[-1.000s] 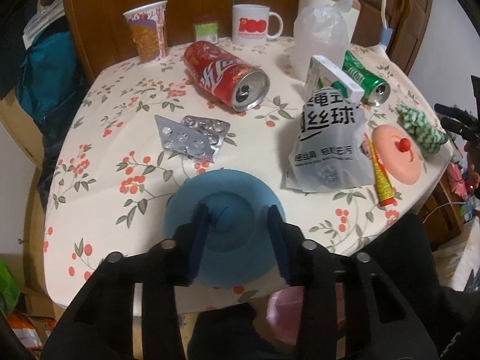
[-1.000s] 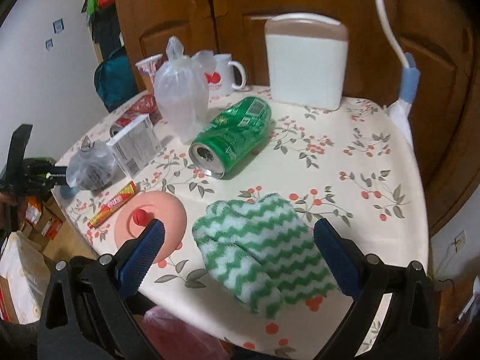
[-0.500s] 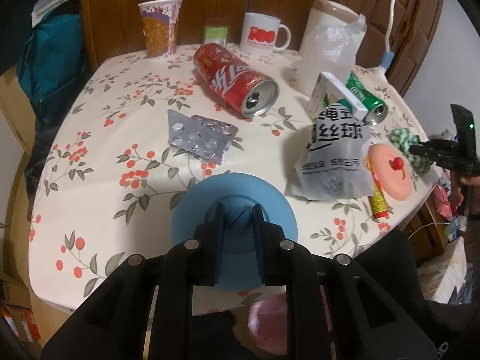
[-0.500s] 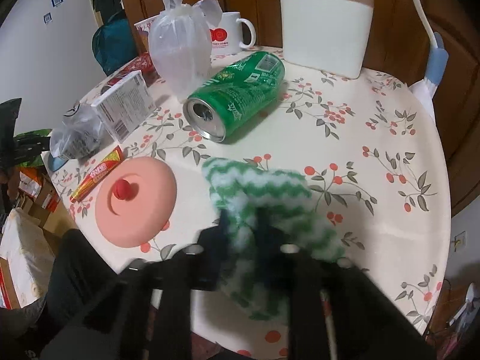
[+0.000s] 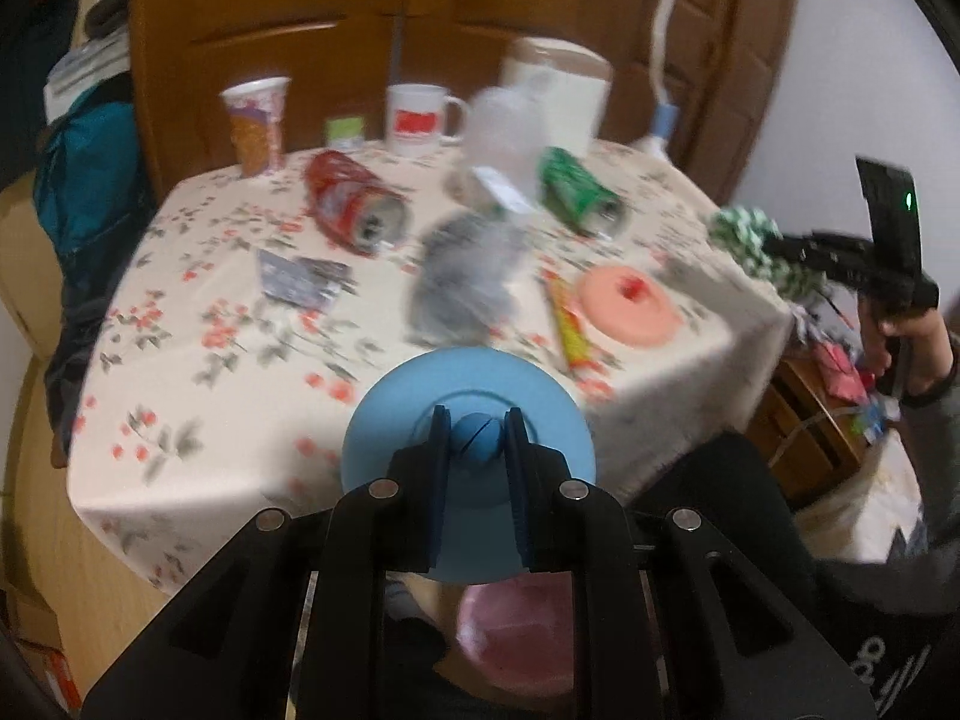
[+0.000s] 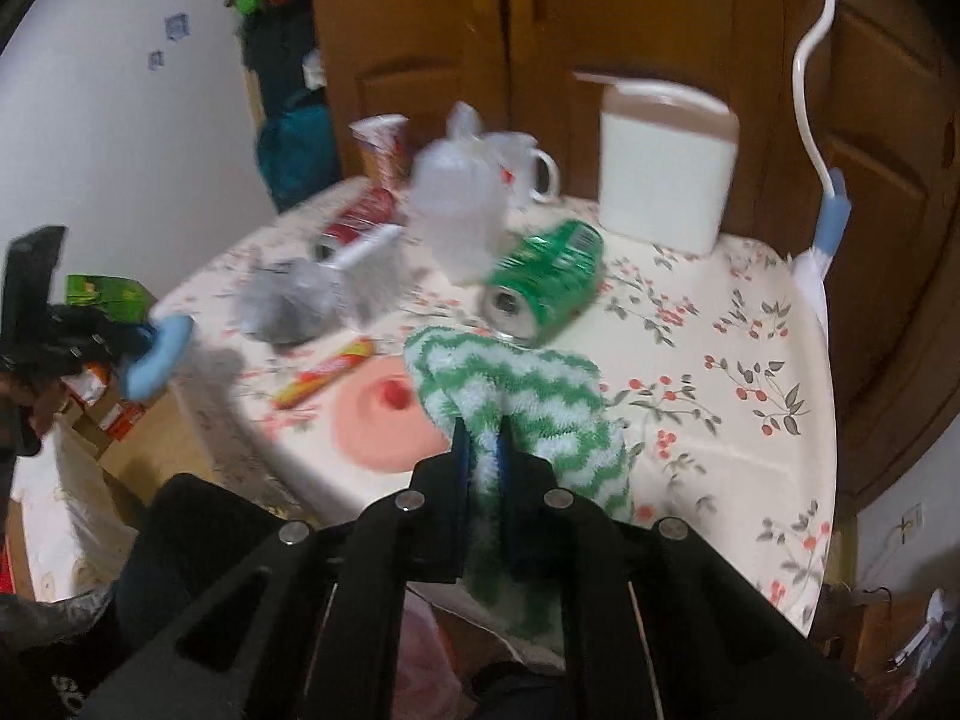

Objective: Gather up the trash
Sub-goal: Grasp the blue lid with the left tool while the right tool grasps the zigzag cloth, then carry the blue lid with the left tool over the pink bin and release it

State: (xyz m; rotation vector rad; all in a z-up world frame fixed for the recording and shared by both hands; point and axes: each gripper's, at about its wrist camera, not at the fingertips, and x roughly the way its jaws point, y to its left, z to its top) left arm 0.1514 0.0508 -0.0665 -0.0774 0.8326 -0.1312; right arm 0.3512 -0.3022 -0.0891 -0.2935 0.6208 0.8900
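**Both tongs lifted clear of the table with their catches**

Since the earlier frames, the blue lid (image 5: 468, 420) and the green-and-white cloth (image 6: 528, 396) had been raised off the table (image 5: 180, 420) and carried back over its near edge.

Left wrist view: the left tongs (image 5: 476, 438) were seen clenched on the blue lid's central knob, the lid held in the air at the table's near edge. Left lying on the flowered cloth were a red can (image 5: 354, 207), a green can (image 5: 576, 192), a blister pack (image 5: 300, 279), a grey plastic bag (image 5: 462, 279), a pink lid (image 5: 627, 306) and a yellow-red wrapper (image 5: 570, 330). At far right the cloth was seen gripped by the other tool.

Right wrist view: the right tongs (image 6: 480, 450) were closed tightly on a fold of the cloth, which hung before the pink lid and green can (image 6: 543, 285). Everything was blurred by motion.
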